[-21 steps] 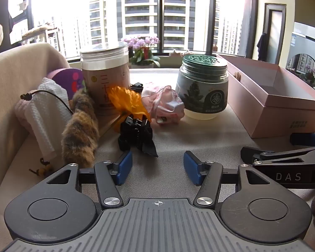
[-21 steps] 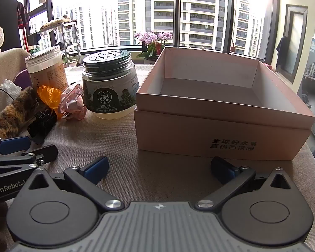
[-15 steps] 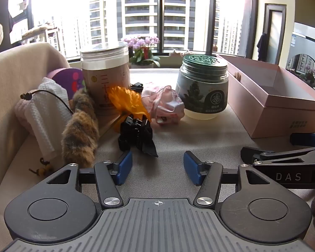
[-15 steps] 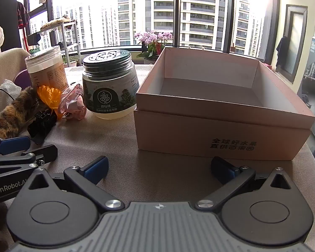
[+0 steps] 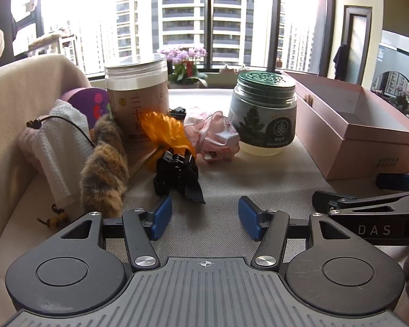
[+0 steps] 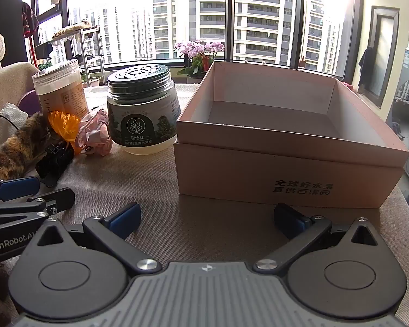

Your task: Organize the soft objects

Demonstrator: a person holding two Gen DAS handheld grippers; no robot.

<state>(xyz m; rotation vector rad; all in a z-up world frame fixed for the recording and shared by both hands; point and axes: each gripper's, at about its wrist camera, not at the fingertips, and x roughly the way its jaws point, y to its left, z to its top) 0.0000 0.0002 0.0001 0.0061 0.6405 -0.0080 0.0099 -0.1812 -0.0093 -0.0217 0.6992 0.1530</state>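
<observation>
Lying beside a matte pink cardboard box [image 6: 286, 169]: furry tail [image 5: 103, 169], crinkled orange flower [image 5: 167, 133]; both hand-held grippers gape empty.

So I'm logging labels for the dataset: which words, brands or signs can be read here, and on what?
"DAS": on the right hand-held gripper, left wrist view.
"GenRobot.AI", cut off at the edge: on the left hand-held gripper.
"全球好水果 直供百果": front of the pink box.
"御仙林": label of the green-lidded jar; the lines under it are too small to read.
"三十", the rest hidden: on the clear-lidded canister.
</observation>
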